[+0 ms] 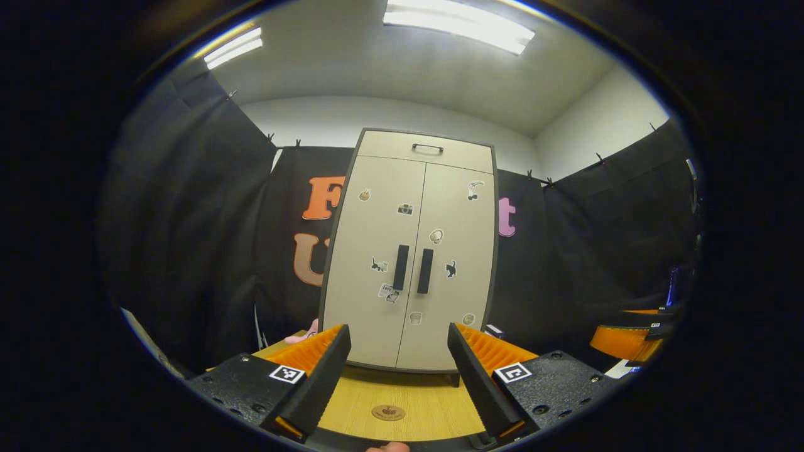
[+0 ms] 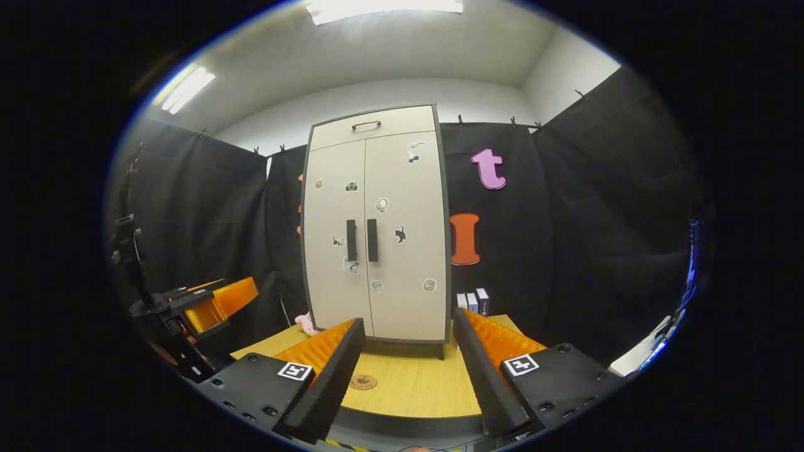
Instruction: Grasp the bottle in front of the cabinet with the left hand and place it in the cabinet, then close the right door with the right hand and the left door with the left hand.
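Observation:
A tall beige cabinet (image 1: 408, 251) stands on the wooden table (image 1: 414, 395), both doors shut and their two dark handles (image 1: 412, 269) side by side. Stickers dot the doors, and whatever is inside is hidden. My left gripper (image 1: 398, 334) is open, held back from the cabinet's foot with nothing between its fingers. In the right gripper view the cabinet (image 2: 377, 232) is also closed. My right gripper (image 2: 408, 321) is open and empty in front of it. The left gripper (image 2: 207, 307) hangs off to the left there; the right gripper (image 1: 628, 339) sits at the far right of the left gripper view.
A round emblem (image 1: 388, 412) is set in the tabletop before the cabinet. A pink object (image 2: 306, 323) lies at the cabinet's left foot. Small boxes (image 2: 474, 301) stand at its right. Black cloth walls close in behind and on both sides.

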`<state>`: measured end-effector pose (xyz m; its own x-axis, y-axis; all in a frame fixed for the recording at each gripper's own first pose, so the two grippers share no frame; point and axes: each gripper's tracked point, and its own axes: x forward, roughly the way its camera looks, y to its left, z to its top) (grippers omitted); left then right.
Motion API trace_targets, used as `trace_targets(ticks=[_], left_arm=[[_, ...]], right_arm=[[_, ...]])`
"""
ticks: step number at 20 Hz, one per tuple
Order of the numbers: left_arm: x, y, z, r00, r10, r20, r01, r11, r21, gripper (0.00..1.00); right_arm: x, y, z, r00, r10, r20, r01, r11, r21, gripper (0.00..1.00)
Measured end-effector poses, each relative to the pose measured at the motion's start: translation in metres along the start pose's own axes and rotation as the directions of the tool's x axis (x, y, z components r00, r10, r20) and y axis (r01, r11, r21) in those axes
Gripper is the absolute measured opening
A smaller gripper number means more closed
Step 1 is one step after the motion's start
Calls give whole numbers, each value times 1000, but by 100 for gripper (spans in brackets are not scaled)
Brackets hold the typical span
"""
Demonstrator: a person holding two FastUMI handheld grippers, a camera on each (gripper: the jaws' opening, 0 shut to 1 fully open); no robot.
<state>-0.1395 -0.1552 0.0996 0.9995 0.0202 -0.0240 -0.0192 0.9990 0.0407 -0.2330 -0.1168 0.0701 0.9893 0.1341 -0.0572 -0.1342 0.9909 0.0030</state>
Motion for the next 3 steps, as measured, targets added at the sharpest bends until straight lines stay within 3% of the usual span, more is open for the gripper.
trace_targets(ticks=[3], left_arm=[[-11, -5, 6, 1000, -2, 8, 2, 1000, 7, 92]], right_arm=[[-12, -3, 3, 1000, 0, 8, 1, 1000, -13, 95]])
